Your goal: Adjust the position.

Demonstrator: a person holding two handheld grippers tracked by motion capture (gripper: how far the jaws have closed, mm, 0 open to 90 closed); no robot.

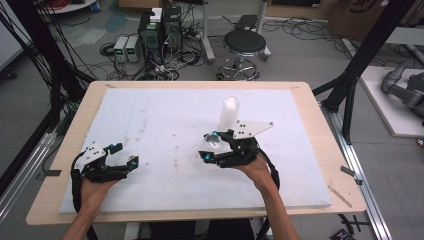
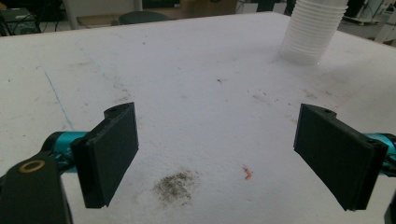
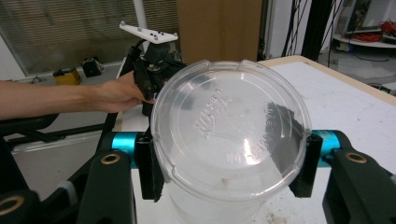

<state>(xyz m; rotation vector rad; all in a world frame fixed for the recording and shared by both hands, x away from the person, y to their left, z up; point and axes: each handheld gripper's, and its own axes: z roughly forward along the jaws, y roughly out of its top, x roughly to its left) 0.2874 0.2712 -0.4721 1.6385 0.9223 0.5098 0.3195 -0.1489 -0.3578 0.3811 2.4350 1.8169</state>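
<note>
The right gripper (image 1: 211, 146) is clenched on one clear plastic cup (image 3: 229, 144); in the right gripper view its two black jaws press on the cup's left and right sides, and the cup's round embossed bottom faces the camera. In the high view the cup (image 1: 215, 141) is a small clear shape between the jaws, just near of the middle of the table, with the person's right hand (image 1: 255, 167) behind the gripper on the near side. Just beyond the gripper, toward the far side, stands one stack of white cups (image 1: 228, 115) (how many cups are in it I cannot tell), upright on the white foam board (image 1: 165, 115); the grey three-cornered plate of the right gripper reaches out just right of the stack.

The left gripper (image 1: 127, 156) is released, with nothing between its two jaws. In the left gripper view the jaws stand wide apart over the bare board, above one dark smudge (image 2: 176, 186) and one small reddish speck (image 2: 247, 173), and the stack of white cups (image 2: 310, 32) rises at the far right. The left gripper sits at the near left of the board, well apart from the right one, held by the left hand (image 1: 95, 192).

The board covers most of one wooden table (image 1: 320, 150). On the floor past the far edge stands one round black stool (image 1: 244, 45), with two dark computer towers (image 1: 161, 32) to its left among loose cables
</note>
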